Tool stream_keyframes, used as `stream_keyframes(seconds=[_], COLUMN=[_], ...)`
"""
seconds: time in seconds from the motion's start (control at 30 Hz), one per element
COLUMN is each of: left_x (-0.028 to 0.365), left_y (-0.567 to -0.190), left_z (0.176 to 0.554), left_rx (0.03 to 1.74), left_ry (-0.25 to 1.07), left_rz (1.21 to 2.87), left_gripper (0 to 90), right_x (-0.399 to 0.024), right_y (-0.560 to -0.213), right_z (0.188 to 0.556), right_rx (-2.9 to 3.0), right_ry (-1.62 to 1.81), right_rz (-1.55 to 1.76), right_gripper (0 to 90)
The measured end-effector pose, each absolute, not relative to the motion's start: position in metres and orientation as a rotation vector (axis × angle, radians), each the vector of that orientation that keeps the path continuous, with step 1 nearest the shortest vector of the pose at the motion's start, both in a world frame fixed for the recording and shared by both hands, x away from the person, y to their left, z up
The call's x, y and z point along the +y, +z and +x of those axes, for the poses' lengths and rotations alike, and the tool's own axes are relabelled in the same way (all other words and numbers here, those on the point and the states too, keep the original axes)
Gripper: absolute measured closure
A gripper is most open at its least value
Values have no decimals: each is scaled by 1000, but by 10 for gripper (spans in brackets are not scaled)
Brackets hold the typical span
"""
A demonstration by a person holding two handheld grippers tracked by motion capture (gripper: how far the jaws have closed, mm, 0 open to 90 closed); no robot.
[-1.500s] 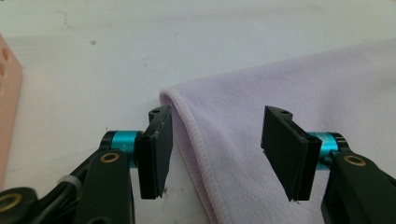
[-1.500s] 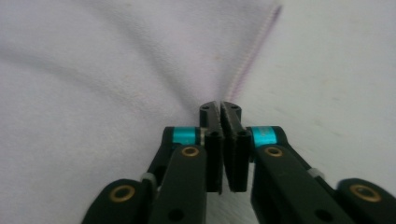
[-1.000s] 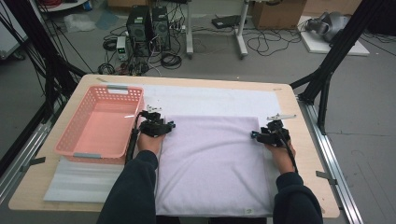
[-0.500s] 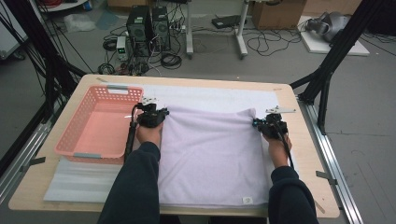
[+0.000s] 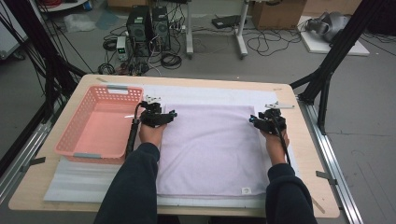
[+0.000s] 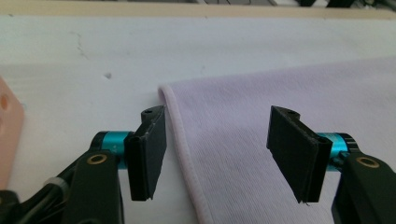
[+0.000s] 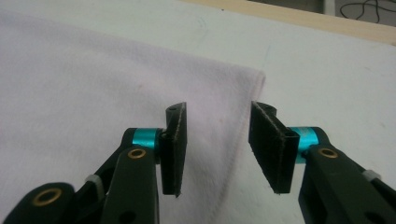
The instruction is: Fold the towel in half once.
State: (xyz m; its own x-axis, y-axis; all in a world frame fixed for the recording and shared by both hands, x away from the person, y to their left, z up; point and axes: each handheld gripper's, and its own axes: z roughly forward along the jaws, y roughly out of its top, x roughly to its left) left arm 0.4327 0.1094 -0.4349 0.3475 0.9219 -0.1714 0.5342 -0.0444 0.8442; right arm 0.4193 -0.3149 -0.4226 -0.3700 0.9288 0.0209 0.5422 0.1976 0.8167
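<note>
A light purple towel (image 5: 212, 149) lies flat on the surface (image 5: 308, 154), spread out wide. It sits on a white mat (image 5: 205, 93) that covers most of the surface. A pink basket (image 5: 100, 128) stands just beside the towel, on its left.

The left gripper (image 5: 161, 116) is at the towel's far left corner, between the towel and the basket. In the left gripper view, the left gripper (image 6: 217, 144) has let go. Its jaws have just been opening. The towel's (image 6: 280, 102) edge lies flat under the gap, close to the left jaw, and the pads do not press on it.

The right gripper (image 5: 266, 122) is at the towel's far right corner. In the right gripper view, the right gripper (image 7: 217, 144) has also let go, and its jaws have just been opening too. The towel's (image 7: 93, 84) corner lies flat on the mat (image 7: 327, 79) under the gap, and nothing is pinched.

The two grippers are well apart, one at each far corner of the towel. A small round tag (image 5: 246, 190) shows near the towel's near right corner.
</note>
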Motion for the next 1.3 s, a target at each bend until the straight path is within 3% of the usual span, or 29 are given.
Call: stream_keyframes(seconds=[0.17,0.33,0.6,0.93,1.3], left_x=[108,104,105,122,132], left_y=[-433,-429,-414,-424,-432], left_z=[415,394,359,317,271], left_rx=[1248,1170,1056,1015,964], left_ry=[503,470,500,454,433], left_rz=[1716,1762,1729,1704,1761], left_gripper=[387,405,412,386,385], right_x=[-331,-336,-338,-341,-333], right_y=[-414,-403,-416,-426,-445], right_z=[401,368,304,245,223], right_rx=[2064,2077,2130,2164,2232], right_ry=[1118,1141,1176,1154,1100], right_rz=[1388,1319,1258,1270,1352], right_gripper=[509,513,593,660,699])
